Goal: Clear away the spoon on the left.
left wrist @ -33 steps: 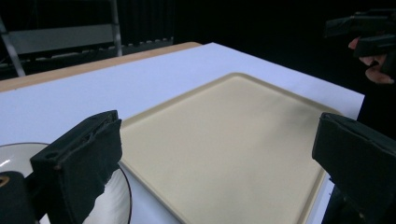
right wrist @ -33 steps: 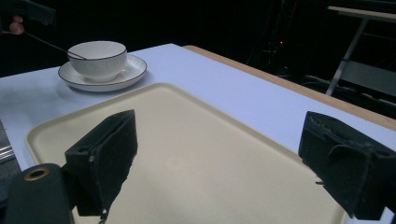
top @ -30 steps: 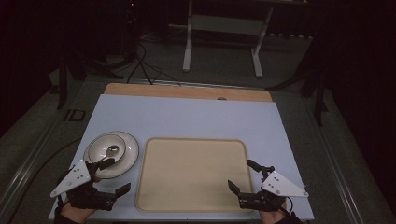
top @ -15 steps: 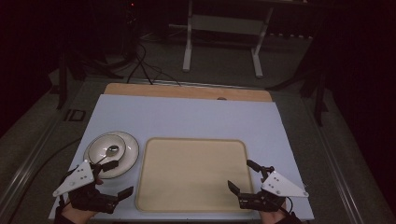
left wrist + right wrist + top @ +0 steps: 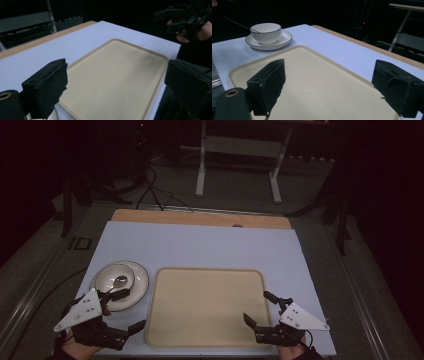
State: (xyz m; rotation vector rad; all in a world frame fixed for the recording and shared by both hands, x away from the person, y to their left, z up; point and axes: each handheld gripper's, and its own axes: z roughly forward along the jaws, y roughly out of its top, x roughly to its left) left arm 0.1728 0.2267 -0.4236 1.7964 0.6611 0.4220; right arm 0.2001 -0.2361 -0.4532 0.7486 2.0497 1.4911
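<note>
Nearest to me, at the bottom of the high view, my left gripper (image 5: 123, 310) sits at the near left corner of the table with its jaws spread wide and nothing between them; one jaw tip reaches over the near rim of the saucer (image 5: 141, 285), though I cannot tell whether it touches it, and the other points toward the near left corner of the tray (image 5: 205, 307). My right gripper (image 5: 260, 307) rests at the near right corner, jaws likewise wide apart and holding nothing, its tips over the tray's right edge. In the left gripper view I see the two black jaws framing the beige tray (image 5: 117, 80), and farther off the right gripper (image 5: 175, 18) in the person's hand. In the right gripper view the jaws stand well apart over the tray (image 5: 317, 85), which lies flat and bare on the pale blue mat (image 5: 329, 47). Beyond the tray's far left corner stands the white cup (image 5: 265, 30) upright on its saucer (image 5: 284, 40), with a thin spoon handle (image 5: 239, 24) leaning out of it. From above, the spoon bowl (image 5: 120, 281) shows inside the cup (image 5: 112, 276), just left of the tray. Farther back the mat (image 5: 200, 245) ends at a strip of wooden tabletop (image 5: 200, 217), and behind that a metal stand (image 5: 240, 165) rises on the dark floor.
</note>
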